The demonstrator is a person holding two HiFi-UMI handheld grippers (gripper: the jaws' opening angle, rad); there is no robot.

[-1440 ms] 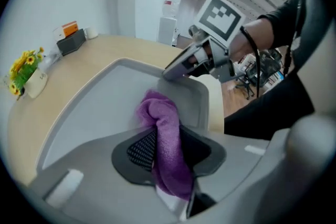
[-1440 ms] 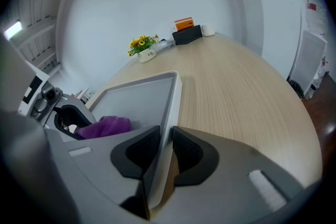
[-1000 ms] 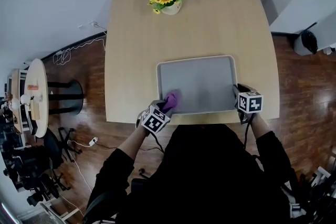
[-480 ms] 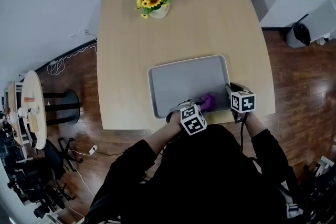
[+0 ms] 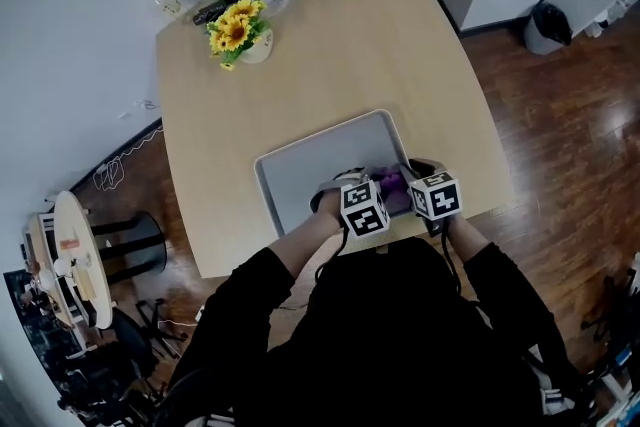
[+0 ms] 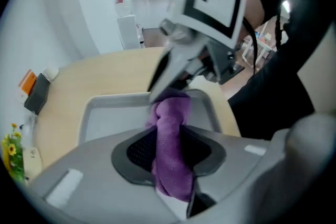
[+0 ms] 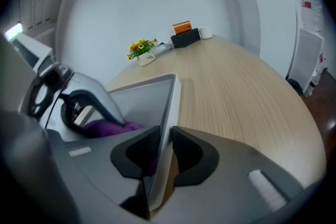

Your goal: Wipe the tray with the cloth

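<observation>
Near the front right corner of the tray (image 5: 300,163), the left gripper (image 6: 169,157), pinching the cloth (image 6: 169,123), has swept over from the left side to just beside the right gripper (image 7: 164,155), clamped on the tray's rim, so the front strip looks wiped.

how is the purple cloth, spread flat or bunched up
Bunched up: the purple cloth is a twisted wad pinched by the left gripper, its free end down in the grey rectangular tray.
</observation>
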